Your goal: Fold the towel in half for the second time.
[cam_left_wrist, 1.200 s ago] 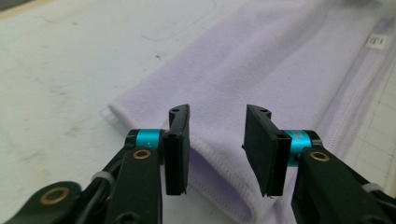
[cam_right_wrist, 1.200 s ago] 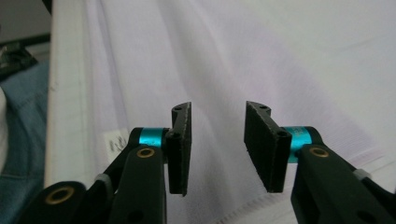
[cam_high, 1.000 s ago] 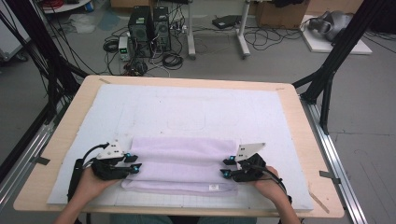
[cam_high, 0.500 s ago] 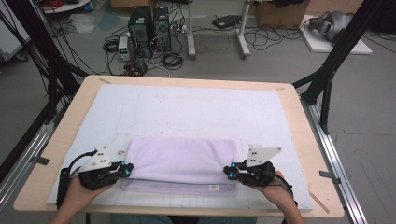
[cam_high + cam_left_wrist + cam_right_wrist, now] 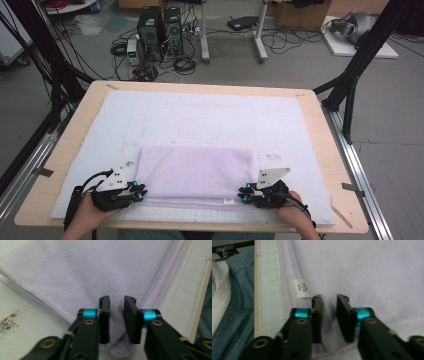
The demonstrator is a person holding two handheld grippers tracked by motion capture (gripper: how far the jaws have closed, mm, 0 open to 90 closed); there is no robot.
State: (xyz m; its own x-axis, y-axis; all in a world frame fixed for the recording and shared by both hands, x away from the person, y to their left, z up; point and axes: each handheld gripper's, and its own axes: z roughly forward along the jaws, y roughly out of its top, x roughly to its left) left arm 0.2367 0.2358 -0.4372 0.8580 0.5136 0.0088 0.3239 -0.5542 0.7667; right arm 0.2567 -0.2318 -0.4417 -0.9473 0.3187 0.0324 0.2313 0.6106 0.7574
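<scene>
From above, on the near half of the worktop, a lilac towel lies folded into a wide band on a white mat. The left tongs sit at its near left corner and the right tongs at its near right corner, each held by a hand entering from the bottom edge. Both tongs have just been closing. The step in hand looks like taking hold of the two near corners for another fold.

Along the left tongs, the black jaws stand close together with a bunched fold of the towel pinched between them; a stitched hem runs off to the left.

Along the right tongs, the jaws likewise clench a ridge of the towel, beside a small white care label. Blue denim of the person's lap shows past the worktop edge.

Next, both corners would probably need lifting together and carrying toward the far edge, kept level so the layers stay aligned. Nothing on the mat stands in the way; computer towers and cables lie on the floor beyond.
</scene>
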